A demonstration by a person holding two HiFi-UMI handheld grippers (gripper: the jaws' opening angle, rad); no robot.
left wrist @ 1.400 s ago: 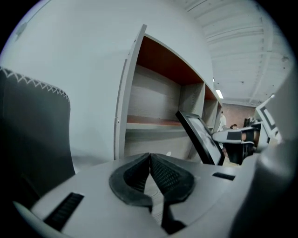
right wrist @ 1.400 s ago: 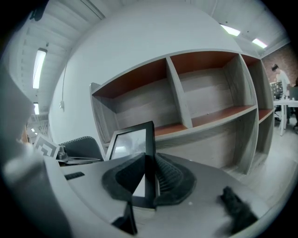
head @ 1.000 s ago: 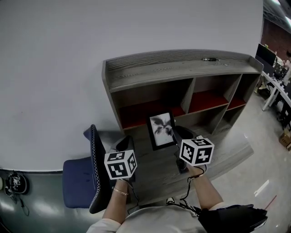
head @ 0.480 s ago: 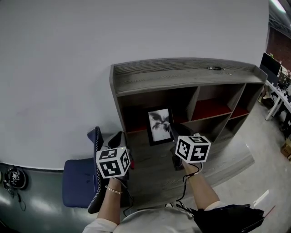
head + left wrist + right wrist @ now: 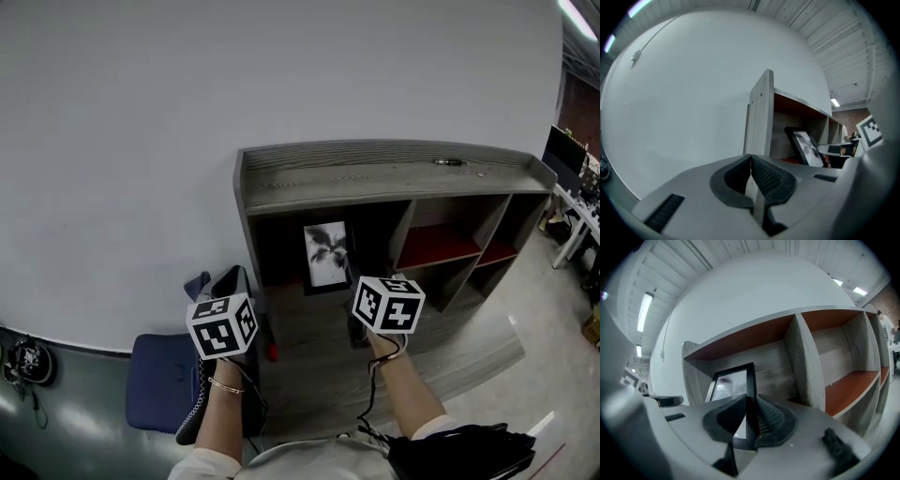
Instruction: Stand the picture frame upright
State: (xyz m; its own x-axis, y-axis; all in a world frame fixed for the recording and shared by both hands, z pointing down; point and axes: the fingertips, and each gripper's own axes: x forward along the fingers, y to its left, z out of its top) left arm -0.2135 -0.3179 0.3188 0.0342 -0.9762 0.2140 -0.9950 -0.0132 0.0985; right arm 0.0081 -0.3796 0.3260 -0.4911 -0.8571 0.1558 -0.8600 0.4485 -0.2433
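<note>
The left gripper [image 5: 752,180] has a light grey plastic shell, two black ribbed pads [image 5: 768,176] and a dark slot [image 5: 665,212] at lower left of its view. The right gripper [image 5: 749,425] has the same grey shell and black pads, with a small black knob [image 5: 836,451] at lower right. Each carries a white cube with black square markers, mid frame in the head view: left cube [image 5: 222,325], right cube [image 5: 388,304]. There is a thin bracelet [image 5: 225,385] on the left wrist. A black cable [image 5: 367,398] runs along the right forearm. Pale sleeves [image 5: 211,465] show at the bottom edge.

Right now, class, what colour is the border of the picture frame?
Black. The picture frame shows its border best in the head view.
</note>
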